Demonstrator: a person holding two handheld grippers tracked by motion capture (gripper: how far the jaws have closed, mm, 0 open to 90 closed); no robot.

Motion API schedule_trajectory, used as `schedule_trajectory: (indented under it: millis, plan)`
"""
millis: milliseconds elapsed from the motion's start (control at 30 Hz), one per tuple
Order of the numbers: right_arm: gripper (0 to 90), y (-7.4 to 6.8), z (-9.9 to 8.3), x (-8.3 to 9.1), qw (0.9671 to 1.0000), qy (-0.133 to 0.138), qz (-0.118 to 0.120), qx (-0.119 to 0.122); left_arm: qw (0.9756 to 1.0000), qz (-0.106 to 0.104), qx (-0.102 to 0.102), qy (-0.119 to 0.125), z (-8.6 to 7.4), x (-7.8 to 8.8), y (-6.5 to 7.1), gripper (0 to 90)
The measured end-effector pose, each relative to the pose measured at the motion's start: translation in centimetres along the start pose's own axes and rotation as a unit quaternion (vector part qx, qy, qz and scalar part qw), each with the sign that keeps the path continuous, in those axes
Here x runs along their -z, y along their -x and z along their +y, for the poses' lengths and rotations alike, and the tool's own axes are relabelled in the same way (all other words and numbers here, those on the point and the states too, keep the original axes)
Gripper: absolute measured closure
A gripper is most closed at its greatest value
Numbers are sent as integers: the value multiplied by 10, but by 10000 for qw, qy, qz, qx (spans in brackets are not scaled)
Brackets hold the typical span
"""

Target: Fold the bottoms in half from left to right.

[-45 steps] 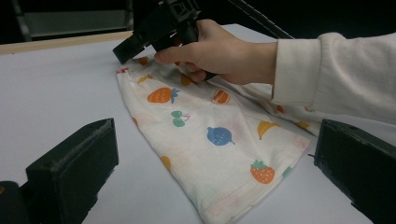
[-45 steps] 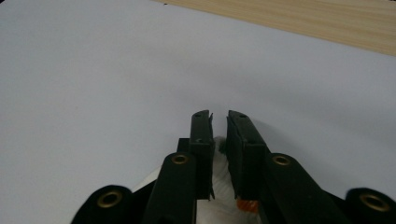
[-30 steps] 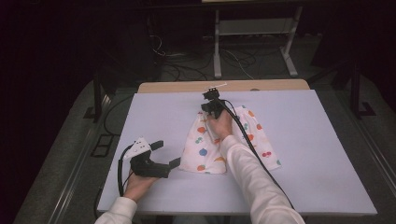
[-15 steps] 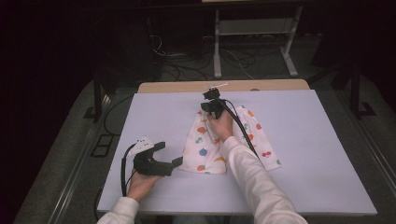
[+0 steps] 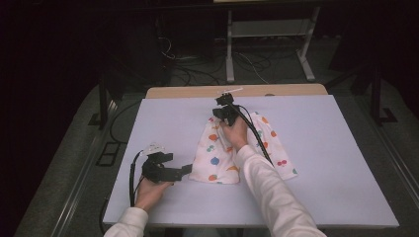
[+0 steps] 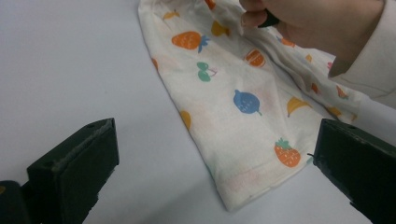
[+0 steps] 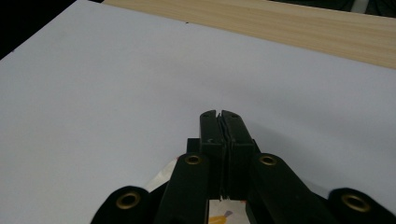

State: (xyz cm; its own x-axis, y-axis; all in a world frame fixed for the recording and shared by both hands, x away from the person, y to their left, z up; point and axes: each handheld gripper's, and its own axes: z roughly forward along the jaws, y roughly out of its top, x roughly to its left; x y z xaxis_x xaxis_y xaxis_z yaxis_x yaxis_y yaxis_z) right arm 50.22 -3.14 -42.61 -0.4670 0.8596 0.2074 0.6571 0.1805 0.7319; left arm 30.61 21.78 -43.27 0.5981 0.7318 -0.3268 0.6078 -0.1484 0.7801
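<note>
A white cloth [image 5: 217, 158] printed with coloured fruit lies lengthwise on the pale table [image 5: 321, 148]. My right gripper [image 5: 225, 102] rests at the cloth's far end, held by a hand in a white sleeve. In the right gripper view its jaws [image 7: 220, 114] are pressed together over bare table, with a bit of cloth [image 7: 219, 207] under their base and none visible between the tips. My left gripper [image 5: 180, 164] sits open just left of the cloth's near corner. In the left gripper view its jaws [image 6: 217, 122] stand wide apart, framing the cloth [image 6: 233, 107].
A wooden strip [image 5: 188, 92] borders the table's far edge, seen also as the wooden strip [image 7: 303, 23] ahead of the right jaws. Beyond it are a dark floor, cables and a metal stand [image 5: 267, 44]. The right hand [image 6: 317, 23] lies on the cloth.
My left gripper has edged slightly right, toward the cloth's near corner. The right hand and the cloth have stayed put.
</note>
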Motion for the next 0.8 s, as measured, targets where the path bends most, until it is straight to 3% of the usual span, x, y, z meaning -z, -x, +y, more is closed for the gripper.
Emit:
schedule_trajectory:
  millis: [200,533,800]
  plan:
    - [872,-1,0,1,10000,-1,5,52,9993,-126,133,-311,-1,-5,0,23]
    - [872,-1,-1,0,10000,22,38,58,9973,-229,190,-667,-2,-12,2,81]
    - [872,-1,-1,2,9999,30,38,111,9968,-211,150,-754,-2,-12,2,158]
